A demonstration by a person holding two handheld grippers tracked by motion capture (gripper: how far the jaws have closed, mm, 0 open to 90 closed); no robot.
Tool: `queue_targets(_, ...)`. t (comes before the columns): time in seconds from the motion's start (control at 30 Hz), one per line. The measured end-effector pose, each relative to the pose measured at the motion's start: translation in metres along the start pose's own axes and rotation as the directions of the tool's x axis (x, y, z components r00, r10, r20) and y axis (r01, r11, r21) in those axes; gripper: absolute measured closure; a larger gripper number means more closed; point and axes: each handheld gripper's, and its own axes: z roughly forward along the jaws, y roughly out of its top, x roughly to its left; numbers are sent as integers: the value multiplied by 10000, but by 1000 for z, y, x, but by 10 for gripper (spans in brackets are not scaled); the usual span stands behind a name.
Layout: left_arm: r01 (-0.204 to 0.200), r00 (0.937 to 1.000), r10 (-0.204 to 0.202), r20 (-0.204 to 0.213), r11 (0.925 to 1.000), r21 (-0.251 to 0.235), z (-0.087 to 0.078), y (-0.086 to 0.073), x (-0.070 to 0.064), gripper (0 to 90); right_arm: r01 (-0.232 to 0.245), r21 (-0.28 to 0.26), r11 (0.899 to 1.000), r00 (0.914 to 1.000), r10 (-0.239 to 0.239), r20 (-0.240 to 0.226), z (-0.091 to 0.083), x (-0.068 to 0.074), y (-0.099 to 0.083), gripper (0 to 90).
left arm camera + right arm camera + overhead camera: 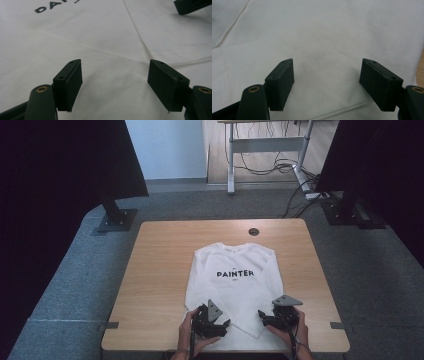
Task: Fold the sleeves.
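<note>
While the white shirt (235, 280) lies with sleeves folded in | left gripper (220, 326) and right gripper (261, 316) — jaws apart, empty — at hem | bottom fold seems not yet done.

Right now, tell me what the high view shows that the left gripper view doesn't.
High view: the whole table, its round hole, the full word PAINTER, both hands, the right gripper whole, and the floor.

Left gripper view: the left gripper jaws close up, wide apart over the cloth, with creases and a seam.

Both: the white shirt and part of its print.
</note>
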Motion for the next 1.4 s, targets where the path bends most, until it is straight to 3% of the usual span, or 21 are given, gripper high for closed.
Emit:
queue_targets(0.43, 725, 9966, -731, -386, 9972, -170, -8, -3, 31, 266, -59, 35, 10000, 10000, 59, 26, -1, -1, 0, 267)
queue_targets(0.67, 964, 9938, -977, -539, 9950, -265, -13, 5, 57, 262, -125, -212, 9997, 9999, 123, -85, -2, -4, 9, 265)
queue_targets(0.9, 1229, 9904, -1216, -656, 9923, 156, 16, 12, 85, 262, 168, 47, 9998, 9998, -168, 124, 17, -11, 28, 260)
queue_targets(1.1, 1323, 9897, -1307, -589, 9909, 238, 27, 12, 92, 260, 216, 212, 9995, 9992, -223, 339, 31, -23, 37, 259)
queue_targets(1.4, 1227, 9916, -1220, -430, 9924, 122, 27, 7, 99, 282, 205, 111, 9997, 9994, -208, 280, 41, -17, 38, 255)
